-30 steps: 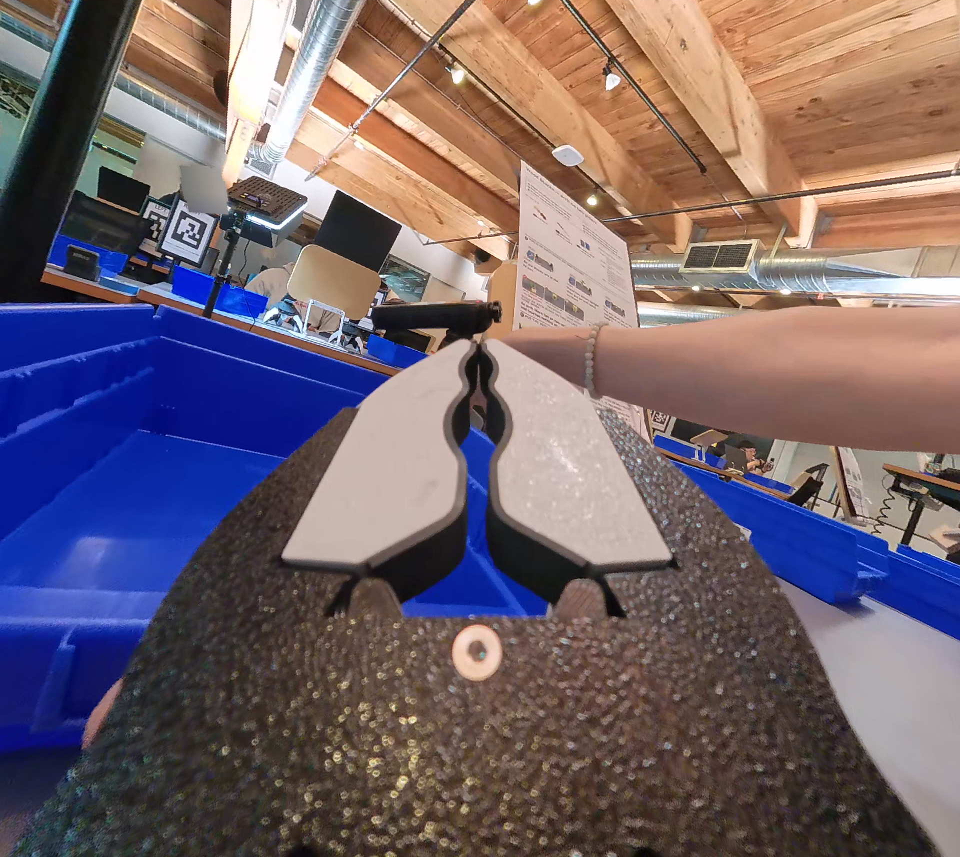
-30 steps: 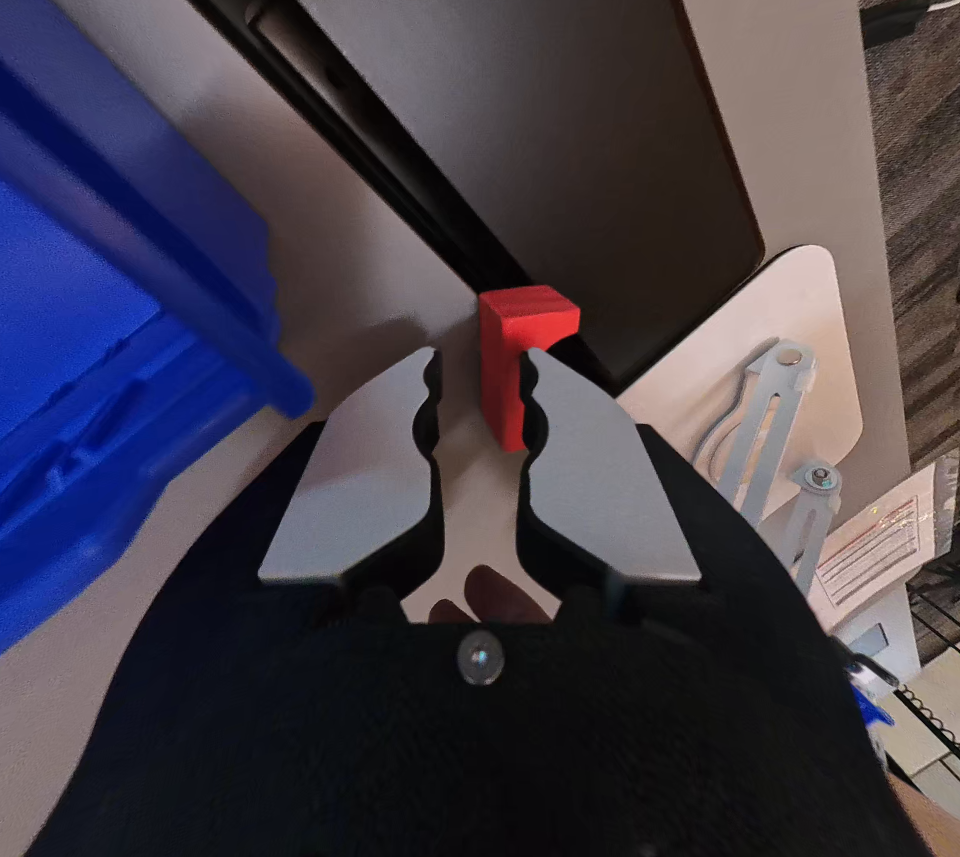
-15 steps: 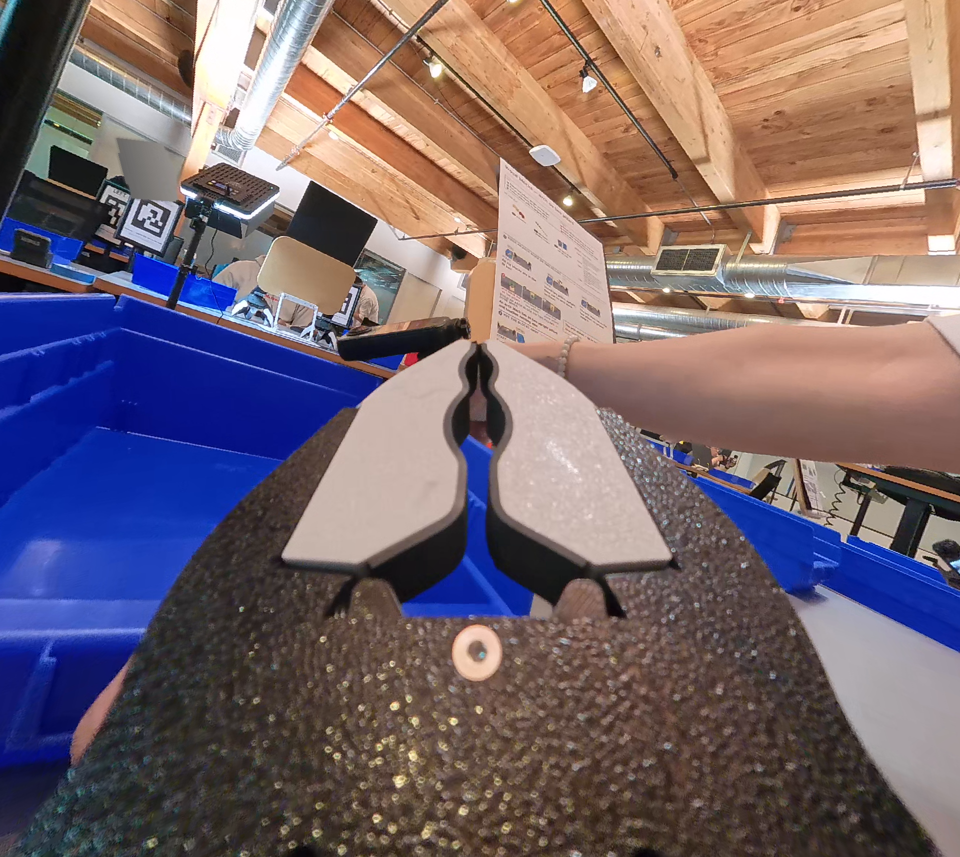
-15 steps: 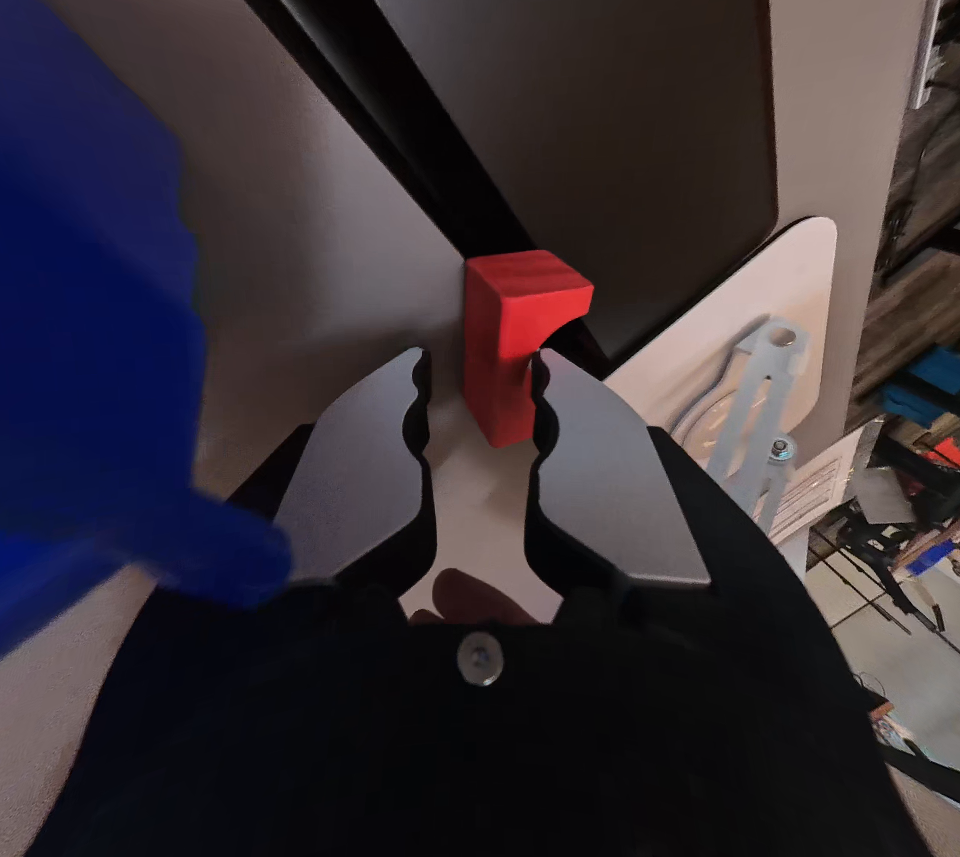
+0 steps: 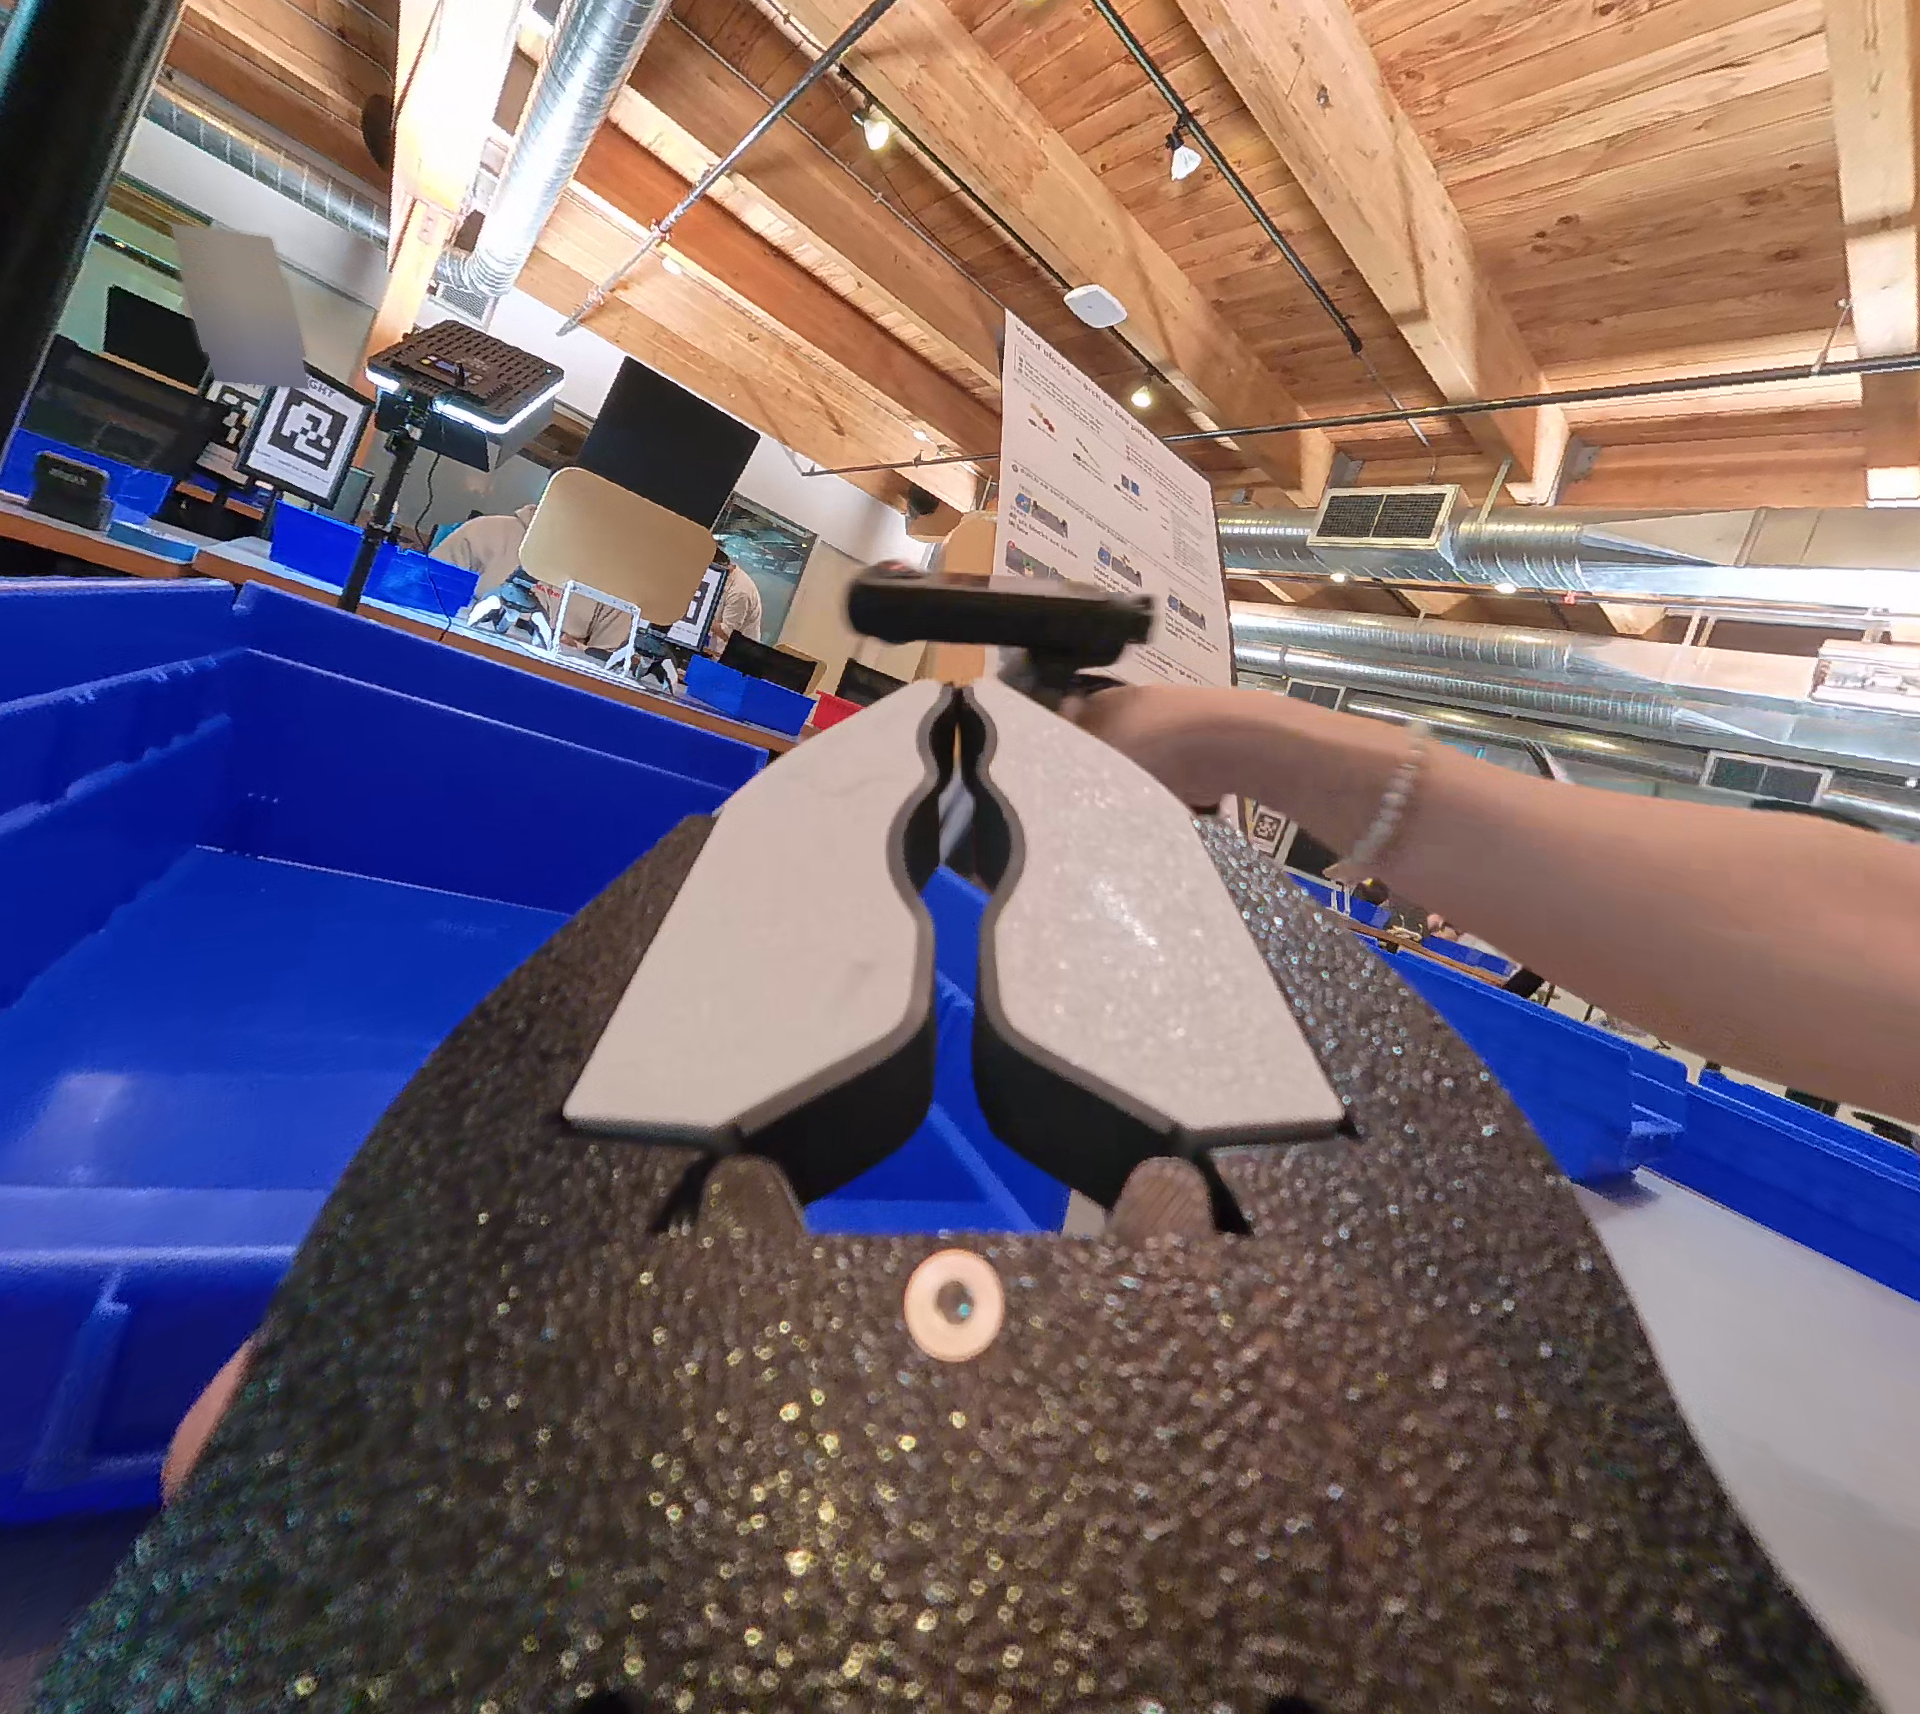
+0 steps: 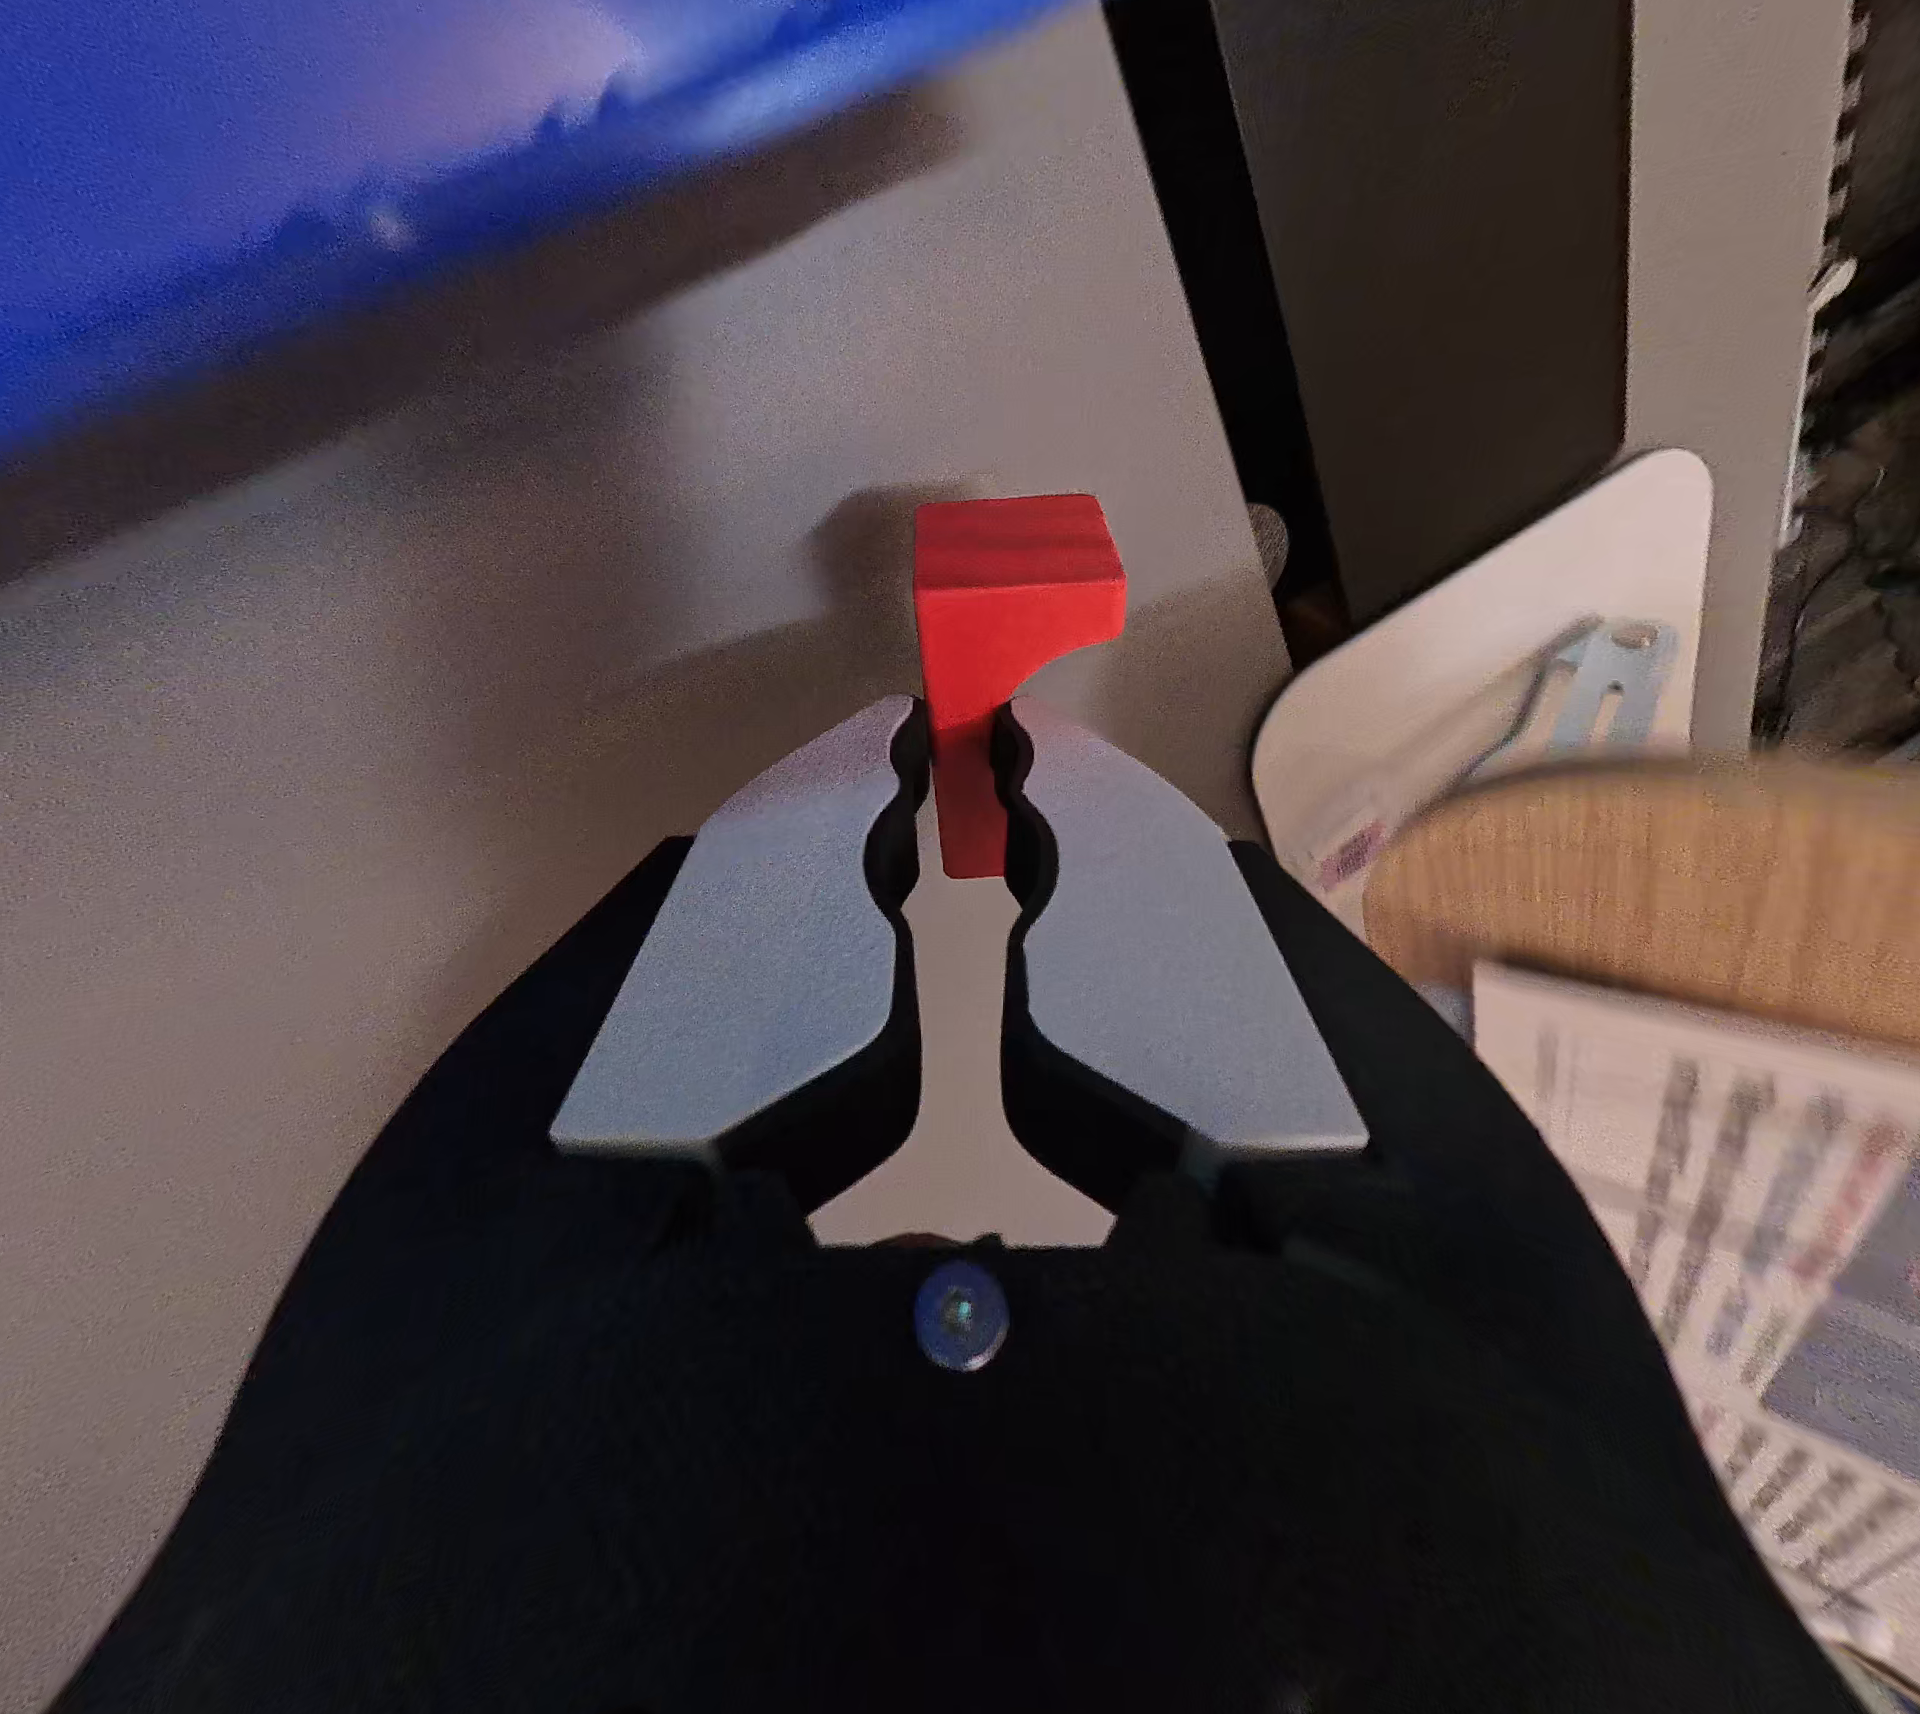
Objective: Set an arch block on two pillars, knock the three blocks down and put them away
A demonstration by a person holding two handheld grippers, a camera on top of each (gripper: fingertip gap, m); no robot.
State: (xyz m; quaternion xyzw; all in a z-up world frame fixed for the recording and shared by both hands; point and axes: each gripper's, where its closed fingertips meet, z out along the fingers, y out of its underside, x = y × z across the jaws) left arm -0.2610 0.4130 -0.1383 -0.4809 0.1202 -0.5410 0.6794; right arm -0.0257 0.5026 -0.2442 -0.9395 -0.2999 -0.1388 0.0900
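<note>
Right gripper (image 6: 961,708) clamped on a red wooden block (image 6: 1013,625), jaws pressed against the block's narrow lower leg. Block shaped with a curved cut-out on its right side, wider top end pointing away from the claw, long axis in line with the fingers. Held above a pale worktop (image 6: 416,833), shadow cast just behind it. Blurred blue bin (image 6: 416,2) over the worktop's far left, well apart from the block. Dark panel (image 6: 1434,210) at the worktop's right edge; printed sheet (image 6: 1766,1249) and a tan wooden piece (image 6: 1662,885) at the near right corner.

Left gripper (image 5: 956,719) closed tip to tip on nothing, tilted up toward a timber ceiling (image 5: 1351,106). Open blue bin (image 5: 312,833) directly beneath and left of it. Person's forearm (image 5: 1558,885) with a bracelet crossing from the right, the hand gripping the other tool's black body (image 5: 997,615) just past the left tips. Block not visible from this side; right claw alone in contact with it.
</note>
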